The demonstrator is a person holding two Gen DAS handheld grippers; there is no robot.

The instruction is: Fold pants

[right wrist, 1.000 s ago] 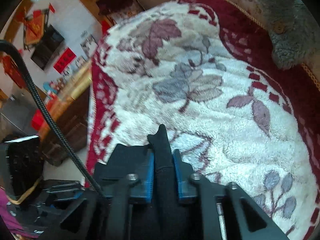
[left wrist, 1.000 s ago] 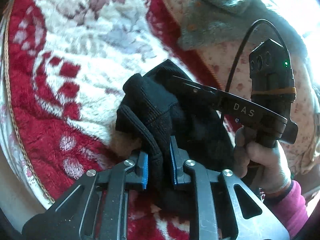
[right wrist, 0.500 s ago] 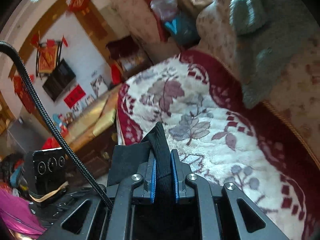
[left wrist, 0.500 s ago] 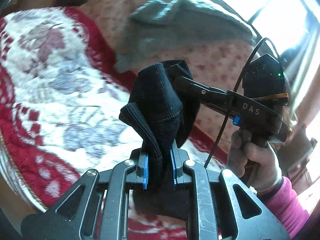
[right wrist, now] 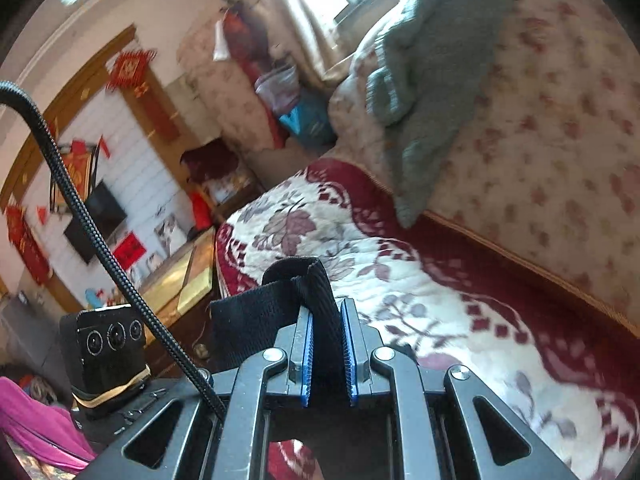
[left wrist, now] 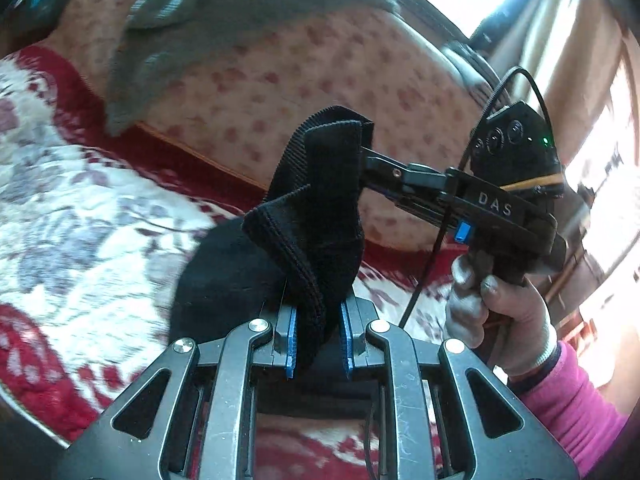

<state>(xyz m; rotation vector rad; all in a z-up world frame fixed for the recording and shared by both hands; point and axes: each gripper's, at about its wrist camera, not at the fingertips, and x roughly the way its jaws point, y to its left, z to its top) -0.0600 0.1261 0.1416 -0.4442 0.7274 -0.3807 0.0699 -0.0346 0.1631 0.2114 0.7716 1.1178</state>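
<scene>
Two grippers hold the black pants [left wrist: 320, 208] up above a red and white floral blanket [left wrist: 80, 208]. In the left wrist view the ribbed waistband rises in a bunch from 6 o'clock toward the centre, and more black cloth hangs down at 8 o'clock over the blanket. The left gripper [left wrist: 318, 334] has its blue pads pressed onto a thick fold of the waistband. The right gripper [left wrist: 370, 168] comes in from 3 o'clock, and its fingers go into the top of the same bunch, pinching it; a hand [left wrist: 500, 320] with a pink sleeve grips its handle at 4 o'clock.

In the right wrist view the right gripper [right wrist: 327, 354] has its blue pads closed on a flat black band of the pants [right wrist: 304, 296], which loops over at the top and spreads toward 9 o'clock. Behind the blanket, at 2 o'clock, stands a cushion with a small flower print [right wrist: 540, 168], and a grey-green knitted garment [right wrist: 424, 92] lies draped over it.
</scene>
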